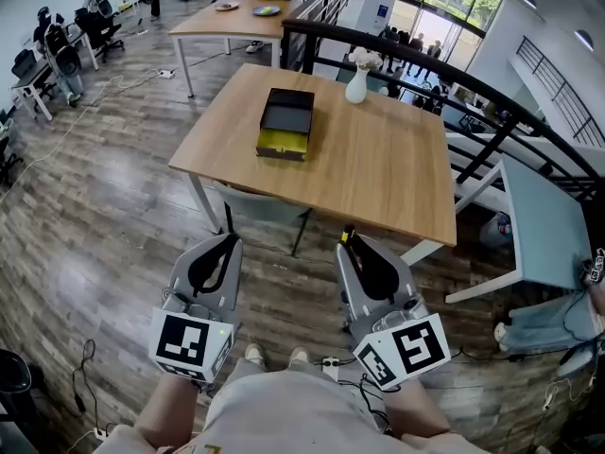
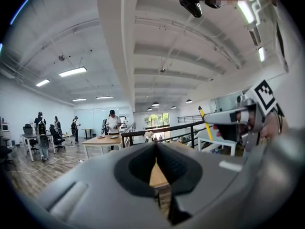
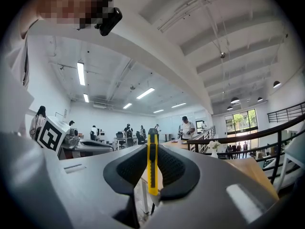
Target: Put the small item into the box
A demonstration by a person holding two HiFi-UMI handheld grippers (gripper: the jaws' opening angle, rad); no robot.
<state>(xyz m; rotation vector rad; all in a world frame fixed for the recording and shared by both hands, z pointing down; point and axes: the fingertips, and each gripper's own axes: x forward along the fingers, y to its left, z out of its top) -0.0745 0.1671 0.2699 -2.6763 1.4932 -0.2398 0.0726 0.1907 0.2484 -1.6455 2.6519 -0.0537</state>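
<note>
**Item: utility knife** [image 3: 152, 166]. Slim yellow body with a black slider strip down its middle and a dark cap at the far end. A pale sliver at its near end may be the blade, but the view is too soft there to say. It stands upright, pinched between the black ribbed pads [image 3: 174, 168] of the right gripper [image 3: 152, 149], whose jaws are closed onto its flat sides. In the head view only its yellow-and-black tip shows past the jaws.

**Left gripper** [image 2: 156, 149]. Jaws brought together, nothing between them.

**Box** [image 1: 286, 121]. Black, with a yellow end facing the person. It sits on the wooden table [image 1: 378, 159], near a white vase of flowers [image 1: 357, 83].

**Position.** Both grippers are held side by side over the plank floor [image 1: 104, 244], short of the table's near edge. The knife is well apart from the box.
</note>
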